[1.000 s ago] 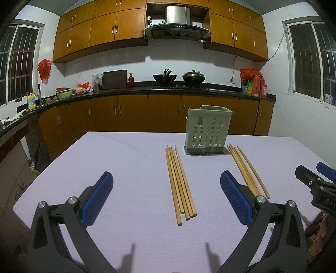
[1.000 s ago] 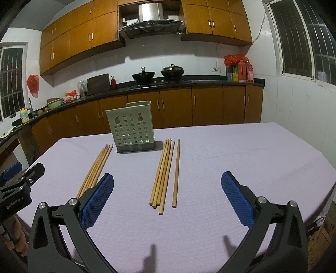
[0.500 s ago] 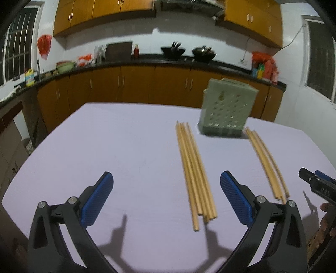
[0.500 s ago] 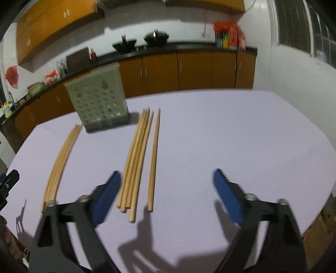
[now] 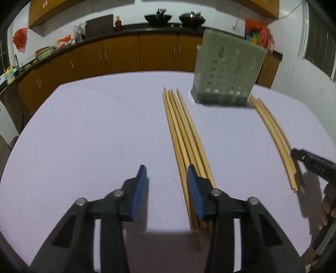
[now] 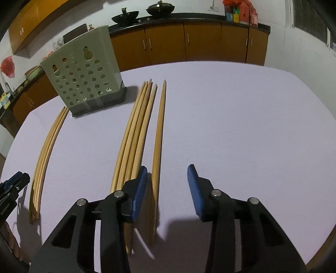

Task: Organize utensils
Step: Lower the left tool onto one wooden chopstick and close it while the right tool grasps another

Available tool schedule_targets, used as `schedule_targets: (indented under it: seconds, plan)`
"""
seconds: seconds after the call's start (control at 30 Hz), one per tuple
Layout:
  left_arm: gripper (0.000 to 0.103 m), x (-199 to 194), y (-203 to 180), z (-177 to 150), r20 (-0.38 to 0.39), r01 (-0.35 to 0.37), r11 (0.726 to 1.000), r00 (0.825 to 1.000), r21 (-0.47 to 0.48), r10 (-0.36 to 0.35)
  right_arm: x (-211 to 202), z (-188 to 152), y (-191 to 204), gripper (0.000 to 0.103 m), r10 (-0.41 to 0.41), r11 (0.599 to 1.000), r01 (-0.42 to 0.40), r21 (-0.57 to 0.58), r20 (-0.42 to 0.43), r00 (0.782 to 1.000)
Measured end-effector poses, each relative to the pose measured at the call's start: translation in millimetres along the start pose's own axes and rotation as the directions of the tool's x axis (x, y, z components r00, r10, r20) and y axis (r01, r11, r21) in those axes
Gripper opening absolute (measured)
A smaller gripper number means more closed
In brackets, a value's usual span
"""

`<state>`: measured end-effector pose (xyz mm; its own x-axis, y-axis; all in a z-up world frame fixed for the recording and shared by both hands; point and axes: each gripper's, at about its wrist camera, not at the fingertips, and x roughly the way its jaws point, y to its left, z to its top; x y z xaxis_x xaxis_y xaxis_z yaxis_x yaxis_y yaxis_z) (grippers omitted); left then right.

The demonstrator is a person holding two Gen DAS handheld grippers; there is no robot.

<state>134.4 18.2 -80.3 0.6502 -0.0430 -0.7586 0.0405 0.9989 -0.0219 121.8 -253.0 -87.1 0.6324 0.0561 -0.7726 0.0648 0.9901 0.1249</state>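
We've got both wrist cams low over the table [image 5: 84, 126], facing the kitchen counter [image 6: 189, 19]; both share the utensil holder [image 5: 227, 69] and chopsticks [image 6: 136, 130].

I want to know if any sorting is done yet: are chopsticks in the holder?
Cannot tell inside. The holder stands upright; both chopstick bundles lie flat on the table.

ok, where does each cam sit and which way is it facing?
Left wrist: on the left gripper, looking along its open fingers over the table at the left chopstick bundle; right gripper at its right edge.
Right wrist: on the right gripper, open, above the right chopstick bundle; left gripper at its left edge.
Shared: holder, both bundles.
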Motion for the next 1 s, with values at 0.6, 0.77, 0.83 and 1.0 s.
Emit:
schedule_targets:
  seconds: [0.6,0.77,0.83,1.0]
  plan:
    - [0.01,13,-8,11,-0.051,0.042,0.999,0.998,0.027,-0.04,2,-2,3,0.035,-0.032,0.997,0.032,-0.066,0.009,0.999]
    - [0.009,16,-4,12,-0.052,0.043,0.999,0.998,0.022,-0.042,2,0,-5,0.016,-0.03,0.999,0.031,-0.044,0.016,0.999]
    - [0.009,18,-1,14,-0.051,0.039,0.999,0.998,0.023,-0.038,2,2,-9,0.01,-0.026,0.999,0.027,-0.036,0.016,1.0]
    - [0.008,28,17,28,-0.045,0.022,1.0,0.999,-0.009,-0.022,9,13,-19,0.008,-0.038,0.999,0.038,-0.018,0.02,0.999]
